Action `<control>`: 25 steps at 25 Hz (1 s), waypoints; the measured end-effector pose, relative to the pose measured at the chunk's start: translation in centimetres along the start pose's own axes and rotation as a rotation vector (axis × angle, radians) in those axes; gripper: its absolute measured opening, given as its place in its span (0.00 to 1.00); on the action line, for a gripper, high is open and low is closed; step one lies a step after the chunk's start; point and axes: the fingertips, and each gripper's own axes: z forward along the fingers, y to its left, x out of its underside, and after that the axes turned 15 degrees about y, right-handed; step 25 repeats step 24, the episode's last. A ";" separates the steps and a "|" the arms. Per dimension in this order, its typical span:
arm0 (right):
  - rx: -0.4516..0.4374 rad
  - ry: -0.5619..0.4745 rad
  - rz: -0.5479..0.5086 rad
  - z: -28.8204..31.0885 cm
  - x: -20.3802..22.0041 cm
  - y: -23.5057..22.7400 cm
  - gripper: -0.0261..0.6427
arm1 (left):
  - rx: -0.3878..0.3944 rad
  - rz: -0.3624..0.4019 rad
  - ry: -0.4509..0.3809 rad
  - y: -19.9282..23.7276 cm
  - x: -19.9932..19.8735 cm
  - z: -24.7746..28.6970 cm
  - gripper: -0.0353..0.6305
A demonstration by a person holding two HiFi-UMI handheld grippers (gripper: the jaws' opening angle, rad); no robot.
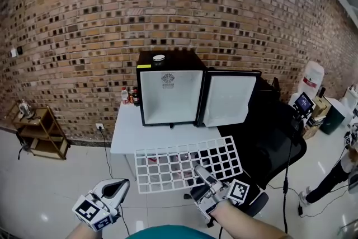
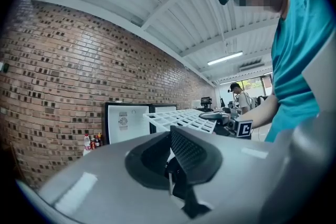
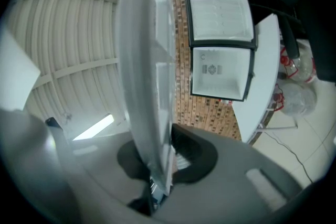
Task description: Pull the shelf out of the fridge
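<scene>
Right claw [image 1: 201, 174] clamped on white shelf [image 1: 178, 162] edge, shelf held outside open fridge [image 1: 170, 95]; left claw [image 1: 118, 186] closed, empty.

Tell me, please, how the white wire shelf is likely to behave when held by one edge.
Probably stiff: the shelf lies flat though only the right claw grips its near edge. Likely light, being an open grid. Being wide, it may lever and slip in that one grip.
</scene>
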 end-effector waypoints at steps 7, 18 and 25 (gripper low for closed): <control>0.001 -0.001 -0.004 0.3 -0.2 0.0 0.08 | -0.009 0.005 0.001 0.1 -0.1 -0.4 0.03; 0.002 0.002 -0.020 0.6 -0.6 0.2 0.08 | -0.018 -0.007 -0.001 0.1 0.2 -0.5 0.03; -0.003 0.002 -0.017 0.4 -0.8 0.2 0.08 | -0.011 -0.002 -0.002 -0.1 0.3 -0.2 0.03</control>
